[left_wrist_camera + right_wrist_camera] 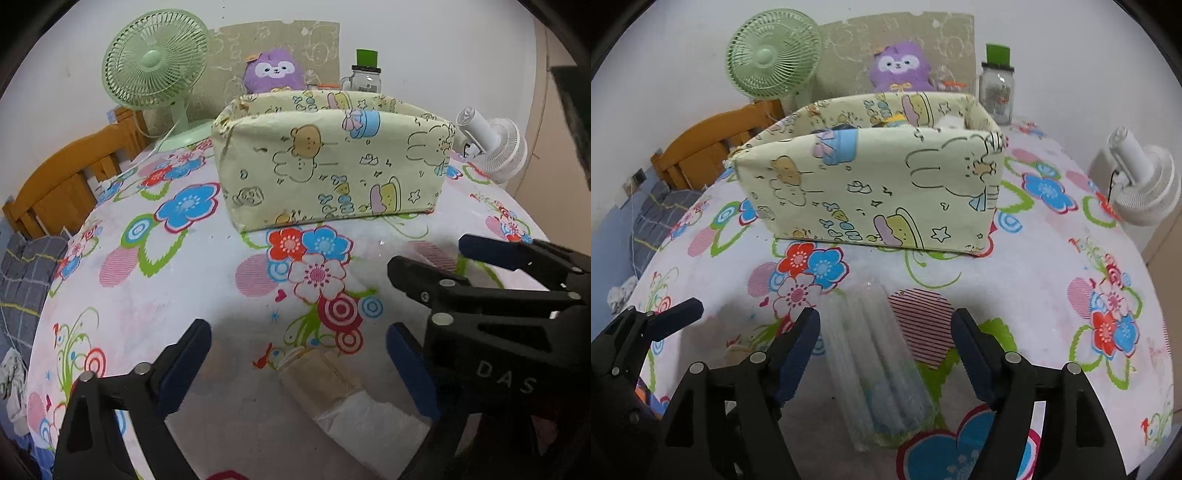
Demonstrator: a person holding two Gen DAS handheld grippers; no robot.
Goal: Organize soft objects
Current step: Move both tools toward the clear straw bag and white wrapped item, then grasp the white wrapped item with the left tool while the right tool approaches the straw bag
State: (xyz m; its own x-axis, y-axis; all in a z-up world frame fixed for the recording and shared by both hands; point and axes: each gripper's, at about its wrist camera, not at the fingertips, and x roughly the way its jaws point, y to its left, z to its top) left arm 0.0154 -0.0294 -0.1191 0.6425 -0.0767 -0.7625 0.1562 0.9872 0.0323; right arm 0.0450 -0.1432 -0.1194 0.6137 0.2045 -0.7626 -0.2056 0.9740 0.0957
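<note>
Both grippers' fingers (971, 354) spread apart over a flowered tablecloth (155, 325) (fabric box (328, 166) behind).

Floral-covered table (1052, 295): cartoon-print fabric bin (879, 184) sits mid-table, a clear packet (879, 362) near the front edge, green fan (774, 55) back-left corner, white fan (1145, 188) at the right edge.
</note>
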